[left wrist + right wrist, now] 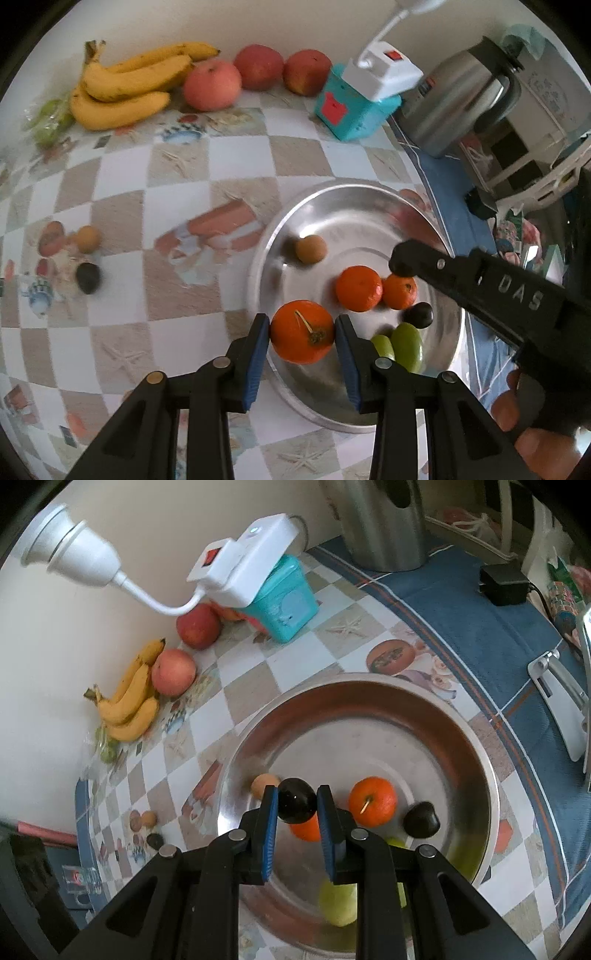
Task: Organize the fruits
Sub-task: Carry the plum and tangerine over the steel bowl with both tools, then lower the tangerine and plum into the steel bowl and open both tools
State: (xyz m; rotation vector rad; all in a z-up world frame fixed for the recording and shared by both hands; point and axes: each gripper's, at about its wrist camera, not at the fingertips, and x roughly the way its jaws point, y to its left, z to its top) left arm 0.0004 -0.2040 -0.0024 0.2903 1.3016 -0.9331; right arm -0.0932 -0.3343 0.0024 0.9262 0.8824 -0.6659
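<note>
My left gripper (301, 332) is shut on an orange tangerine (301, 332) with a stem, held above the near-left rim of the steel bowl (351, 188). In the bowl lie a brown longan (311, 249), two tangerines (358, 288), a dark plum (418, 314) and green fruits (406, 347). My right gripper (297, 800) is shut on another dark plum (297, 800) over the bowl (369, 686); it also shows from the side as the right gripper (402, 264). Left of the bowl, a longan (88, 239) and a dark plum (88, 277) lie on the tablecloth.
Along the wall lie bananas (129, 85), three apples (211, 85) and bagged green grapes (48, 122). A teal box (354, 107) carries a white power adapter (388, 74). A steel kettle (465, 99) stands right of it. A black adapter (502, 585) and white stand (565, 709) lie at the right.
</note>
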